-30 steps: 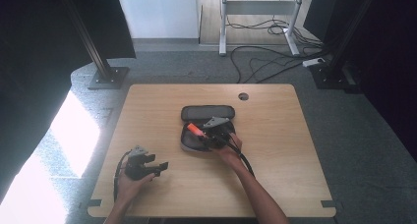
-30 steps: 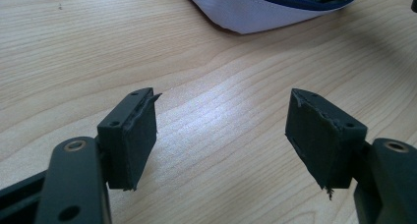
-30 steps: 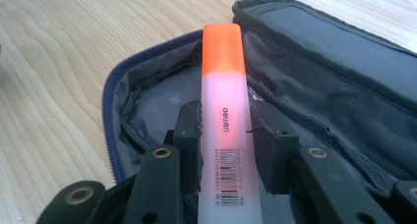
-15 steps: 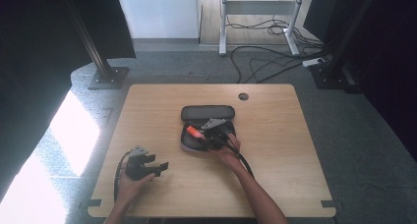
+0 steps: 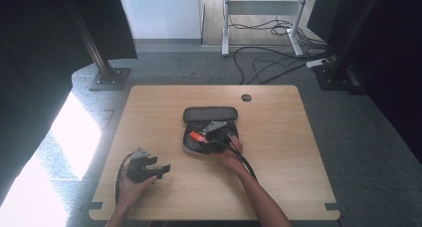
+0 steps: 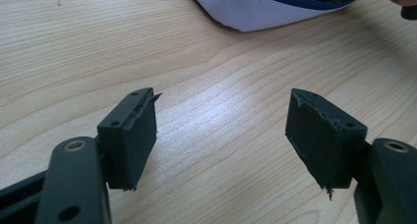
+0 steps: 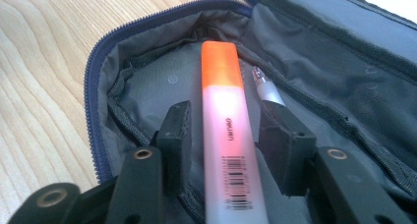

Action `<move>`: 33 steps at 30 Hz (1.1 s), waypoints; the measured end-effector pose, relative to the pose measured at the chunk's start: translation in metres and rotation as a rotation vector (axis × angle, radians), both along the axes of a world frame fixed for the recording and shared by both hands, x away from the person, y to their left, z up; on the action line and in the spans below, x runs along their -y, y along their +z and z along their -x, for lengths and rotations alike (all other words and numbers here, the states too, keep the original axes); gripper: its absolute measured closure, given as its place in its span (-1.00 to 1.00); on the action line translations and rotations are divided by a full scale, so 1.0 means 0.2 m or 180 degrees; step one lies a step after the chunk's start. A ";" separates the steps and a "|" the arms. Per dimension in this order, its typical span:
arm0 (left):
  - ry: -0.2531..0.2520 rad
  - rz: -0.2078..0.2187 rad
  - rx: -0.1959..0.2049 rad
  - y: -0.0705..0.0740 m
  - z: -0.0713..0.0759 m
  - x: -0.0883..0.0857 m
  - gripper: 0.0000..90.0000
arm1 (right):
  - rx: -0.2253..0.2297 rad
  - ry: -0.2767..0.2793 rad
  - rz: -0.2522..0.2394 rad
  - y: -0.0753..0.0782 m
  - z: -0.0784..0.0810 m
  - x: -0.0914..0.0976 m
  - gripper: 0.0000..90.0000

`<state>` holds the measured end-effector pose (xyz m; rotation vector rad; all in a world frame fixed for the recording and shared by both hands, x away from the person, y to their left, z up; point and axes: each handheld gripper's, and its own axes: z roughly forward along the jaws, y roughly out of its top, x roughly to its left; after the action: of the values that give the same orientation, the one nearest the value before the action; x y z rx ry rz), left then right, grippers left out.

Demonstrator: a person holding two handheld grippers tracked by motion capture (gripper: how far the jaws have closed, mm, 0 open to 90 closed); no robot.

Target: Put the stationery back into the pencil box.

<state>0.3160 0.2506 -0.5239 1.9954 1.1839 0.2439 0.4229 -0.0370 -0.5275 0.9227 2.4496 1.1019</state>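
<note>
My right gripper point(image 7: 223, 135) brackets the orange-capped highlighter point(image 7: 227, 130) inside the open pencil case point(image 7: 147, 86) mid-table; jaws look slightly apart, perhaps not clamping. It's light, stiff, slick plastic, best taken mid-barrel. My left gripper point(image 6: 221, 135) gapes wide, empty, near-left.

The highlighter point(image 7: 227, 130) with the orange cap bears a small brand word printed lengthwise along its pale barrel; it looks like "deli", though blur leaves this uncertain. Below the word sits a barcode, its digits too small to read. No other writing is legible.
</note>
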 end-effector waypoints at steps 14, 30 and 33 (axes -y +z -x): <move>0.0005 0.0003 0.0004 0.00 0.00 0.00 -0.37 | -0.0067 -0.0141 -0.0246 0.03 0.01 0.03 0.02; 0.0027 0.0011 0.0017 0.00 0.00 -0.01 -0.37 | -0.0056 -0.0267 -0.0544 0.06 0.07 0.09 -0.02; 0.0029 0.0010 0.0020 0.00 0.00 -0.01 -0.37 | -0.0073 -0.0281 -0.0569 0.07 0.09 0.12 -0.03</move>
<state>0.3154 0.2522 -0.5233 1.9855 1.1889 0.2524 0.4051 -0.0614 -0.5139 1.0908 2.3322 1.3016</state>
